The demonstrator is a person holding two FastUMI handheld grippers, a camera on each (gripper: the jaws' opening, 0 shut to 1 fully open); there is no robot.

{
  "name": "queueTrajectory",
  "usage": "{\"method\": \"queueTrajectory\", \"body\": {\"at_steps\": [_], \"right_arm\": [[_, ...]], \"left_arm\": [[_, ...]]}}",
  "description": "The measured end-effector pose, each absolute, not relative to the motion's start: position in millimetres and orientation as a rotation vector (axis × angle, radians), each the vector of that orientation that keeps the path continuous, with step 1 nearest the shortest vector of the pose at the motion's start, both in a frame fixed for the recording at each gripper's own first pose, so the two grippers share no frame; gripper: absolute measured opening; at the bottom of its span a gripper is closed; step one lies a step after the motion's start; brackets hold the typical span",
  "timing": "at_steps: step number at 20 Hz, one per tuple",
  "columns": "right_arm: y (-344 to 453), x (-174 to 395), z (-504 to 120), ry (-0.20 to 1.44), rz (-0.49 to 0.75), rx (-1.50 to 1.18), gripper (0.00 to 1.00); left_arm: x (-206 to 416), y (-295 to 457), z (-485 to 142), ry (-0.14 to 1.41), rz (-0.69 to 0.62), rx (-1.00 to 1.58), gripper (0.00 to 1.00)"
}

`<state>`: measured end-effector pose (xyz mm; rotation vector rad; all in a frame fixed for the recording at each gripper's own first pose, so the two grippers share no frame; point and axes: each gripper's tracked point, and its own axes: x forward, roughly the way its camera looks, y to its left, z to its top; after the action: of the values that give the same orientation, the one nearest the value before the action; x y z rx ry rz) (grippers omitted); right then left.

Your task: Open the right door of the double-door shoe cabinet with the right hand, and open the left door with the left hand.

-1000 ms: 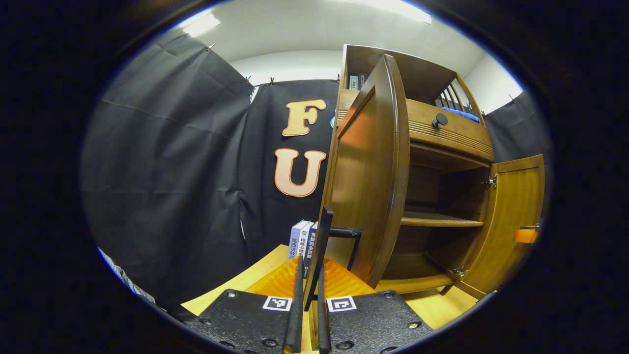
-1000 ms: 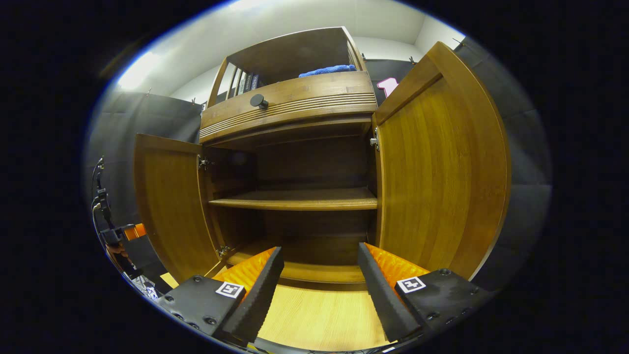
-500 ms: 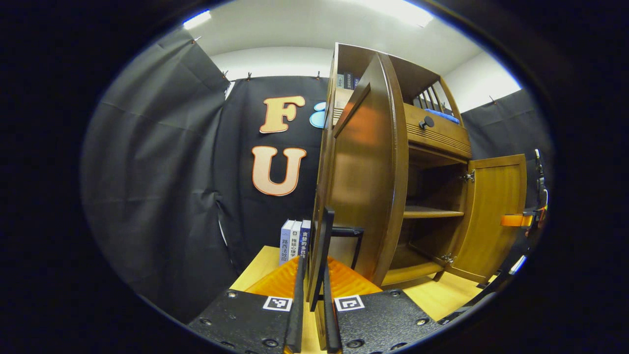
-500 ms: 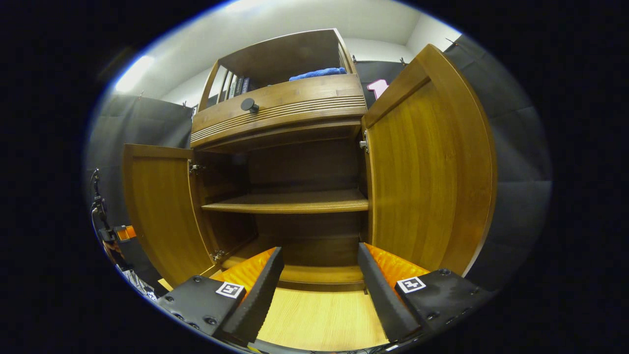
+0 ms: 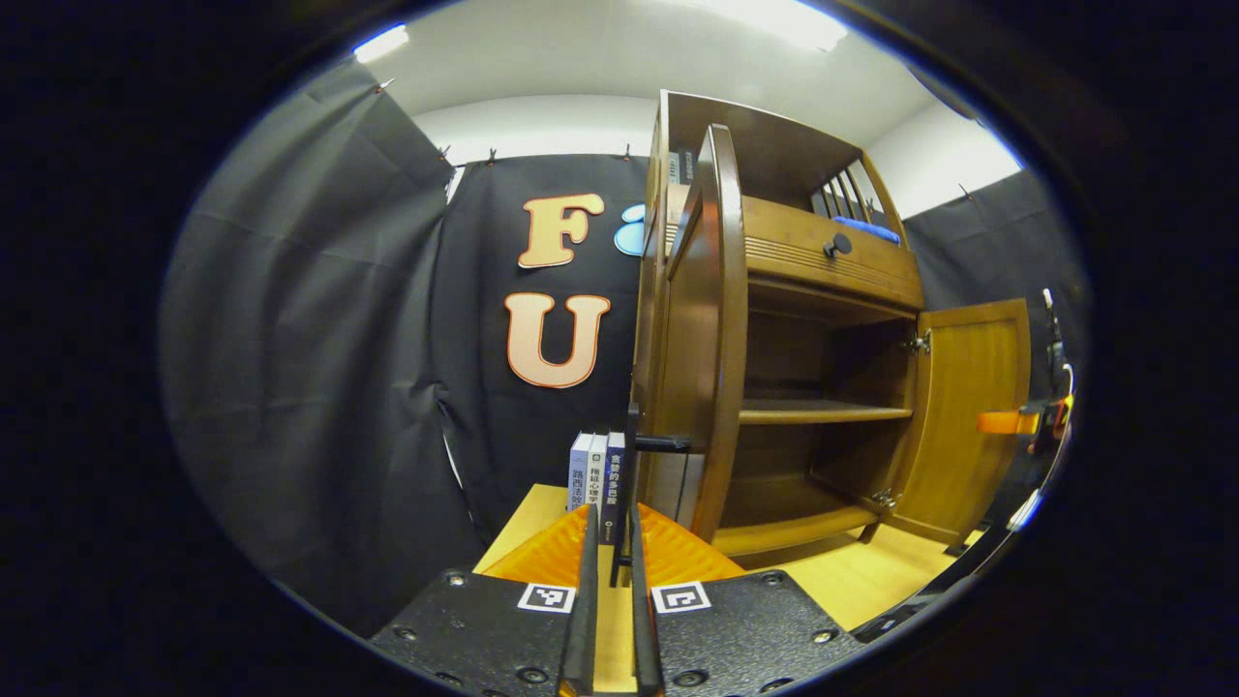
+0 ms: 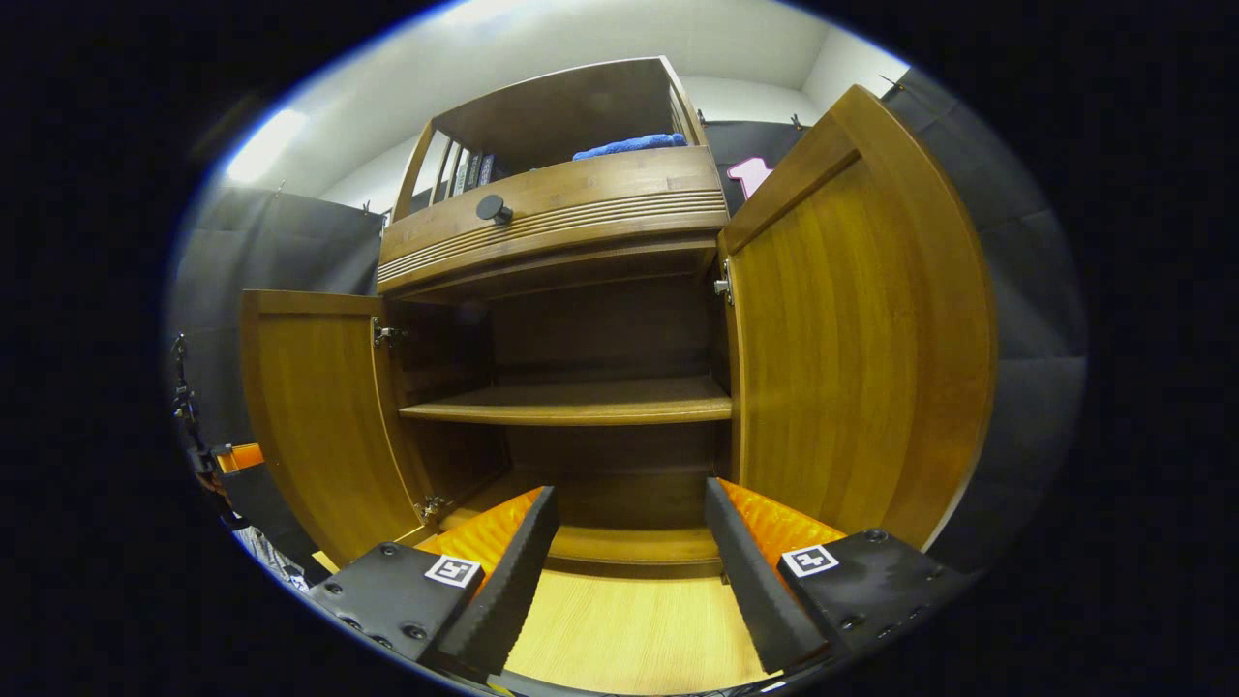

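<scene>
While my left gripper [image 5: 612,581] stays clamped on the left door's handle [image 5: 629,474], low in the middle of the left gripper view, the left door [image 5: 705,329] stands edge-on, swung wide. Pulling further could strain its hinges or knock the books [image 5: 592,479] just behind the handle. My right gripper [image 6: 629,561] hangs released, jaws apart, facing the shoe cabinet [image 6: 581,232]; the right door [image 6: 852,339] fills the frame's right side, fully open.
</scene>
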<state>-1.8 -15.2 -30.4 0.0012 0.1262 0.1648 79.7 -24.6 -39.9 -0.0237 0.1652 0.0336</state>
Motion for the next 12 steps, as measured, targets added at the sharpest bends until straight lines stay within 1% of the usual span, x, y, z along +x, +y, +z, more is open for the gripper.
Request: {"method": "queueTrajectory", "body": {"at_steps": [1, 2, 3, 4, 5, 8, 9, 10, 11, 12], "right_arm": [[-15, 1, -31, 0.129, 0.175, 0.003, 0.89], [-14, 2, -31, 0.130, 0.185, 0.005, 0.89], [-13, 5, -32, 0.133, 0.193, 0.006, 0.89], [-13, 7, -33, 0.134, 0.201, 0.007, 0.89], [-13, 8, -32, 0.134, 0.206, 0.007, 0.89], [-20, 12, -25, 0.101, 0.196, 0.003, 0.89], [-22, 13, -22, 0.092, 0.189, 0.002, 0.89], [-25, 14, -20, 0.085, 0.182, 0.001, 0.89], [-27, 13, -19, 0.082, 0.173, 0.000, 0.89], [-29, 11, -18, 0.080, 0.167, -0.004, 0.89]], "left_arm": [[80, -22, -37, 0.154, 0.061, -0.017, 0.07], [78, -18, -32, 0.140, 0.084, -0.010, 0.05], [78, -19, -27, 0.120, 0.090, -0.011, 0.05], [79, -22, -23, 0.104, 0.094, -0.015, 0.12], [83, -25, -20, 0.093, 0.102, -0.016, 0.12], [86, -34, -11, 0.058, 0.101, -0.019, 0.18], [90, -42, -9, 0.047, 0.083, -0.035, 0.12], [94, -51, -7, 0.037, 0.066, -0.053, 0.12], [97, -58, -6, 0.030, 0.056, -0.066, 0.16], [100, -64, -5, 0.025, 0.046, -0.075, 0.12]]}}
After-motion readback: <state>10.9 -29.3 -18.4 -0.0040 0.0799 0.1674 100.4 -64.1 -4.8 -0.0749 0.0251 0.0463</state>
